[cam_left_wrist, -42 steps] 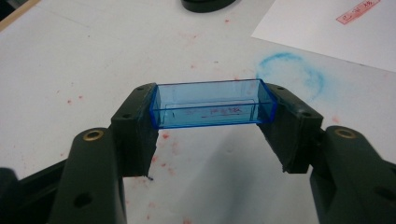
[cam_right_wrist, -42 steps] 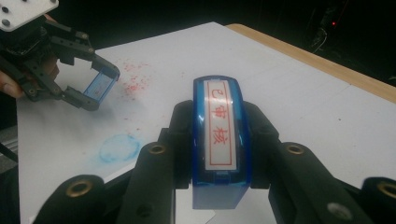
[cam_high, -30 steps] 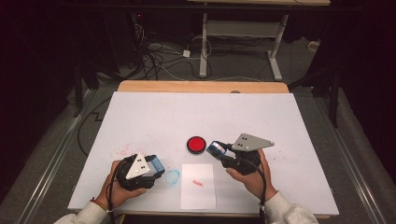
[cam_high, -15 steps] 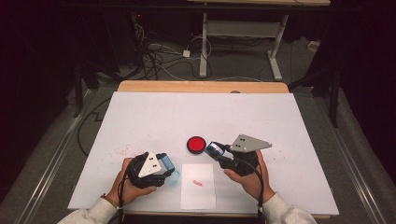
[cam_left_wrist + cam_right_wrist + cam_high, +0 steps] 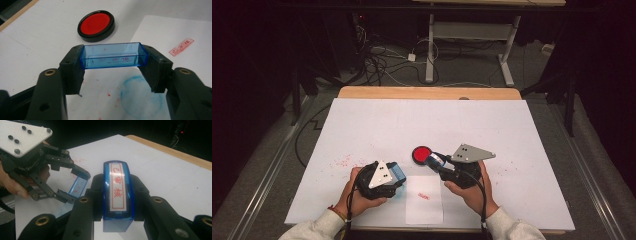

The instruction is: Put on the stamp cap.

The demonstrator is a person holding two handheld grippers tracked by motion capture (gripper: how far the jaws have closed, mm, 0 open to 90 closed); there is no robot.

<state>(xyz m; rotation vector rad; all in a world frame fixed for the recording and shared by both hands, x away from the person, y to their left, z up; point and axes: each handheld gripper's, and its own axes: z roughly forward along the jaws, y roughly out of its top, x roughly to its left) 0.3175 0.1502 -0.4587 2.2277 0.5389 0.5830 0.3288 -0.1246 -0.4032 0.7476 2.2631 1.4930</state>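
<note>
1. At the lower centre of the high view, the white counter (image 5: pixel 532 130) carries a small sheet of paper (image 5: pixel 424 205) at its near edge, with a red stamp mark (image 5: pixel 424 196) printed on it.
2. Left of the paper in that view, the left gripper (image 5: pixel 398 176) has its fingers (image 5: pixel 72 67) closed on a clear blue stamp cap (image 5: pixel 113 55); the left gripper view shows the cap clamped end to end between the two pads, held level just above the counter.
3. In the lower centre of the left gripper view, a round pale-blue smear (image 5: pixel 140 96) and a few red specks mark the counter below the cap.
4. At the upper centre of the same view lies a round red ink pad (image 5: pixel 96 25) in a black case; in the high view it sits just above the paper, near the right gripper's tip.
5. Right of the paper in the high view, the right gripper (image 5: pixel 435 161) points toward the upper left; its fingers (image 5: pixel 140 195) grip a blue stamp (image 5: pixel 117 195) by its sides.
6. In the centre of the right gripper view, the stamp shows a white label with red characters inside a red frame; whether this is its printing face I cannot tell.
7. At the left of the right gripper view, the left gripper and its cap hang near the stamp, apart from it.
</note>
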